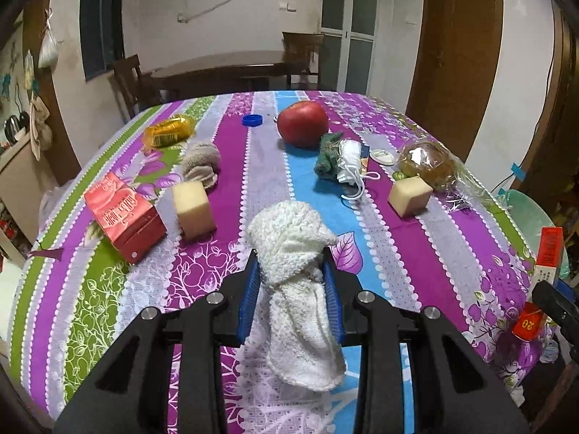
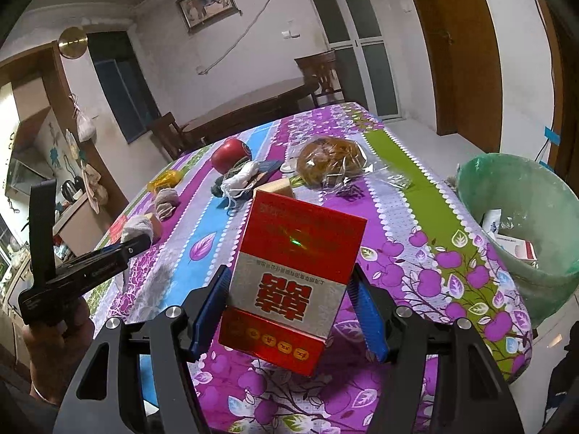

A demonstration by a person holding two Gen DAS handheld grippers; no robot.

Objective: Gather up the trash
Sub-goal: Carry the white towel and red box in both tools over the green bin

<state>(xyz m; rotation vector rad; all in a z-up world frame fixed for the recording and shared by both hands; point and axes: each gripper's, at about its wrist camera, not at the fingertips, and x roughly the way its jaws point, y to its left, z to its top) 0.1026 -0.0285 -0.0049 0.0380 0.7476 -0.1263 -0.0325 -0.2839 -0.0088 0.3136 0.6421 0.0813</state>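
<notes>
Floral tablecloth [image 1: 398, 253] | left gripper [image 1: 291, 271] clamps white cloth [image 1: 293, 253] (rumpled) | right gripper [image 2: 289, 300] grips red box [image 2: 289, 282]

The tabletop [image 1: 416, 253] is covered by a striped floral cloth in purple, green and blue. At its far end a red apple [image 1: 303, 123], a blue cap [image 1: 252, 120] and a yellow wrapper [image 1: 169, 131] are seen. Nearer, a red carton [image 1: 125, 217] lies at the left beside a foam block [image 1: 193, 209]; a second block [image 1: 409, 194] and bagged bread [image 1: 427, 162] lie at the right.
</notes>
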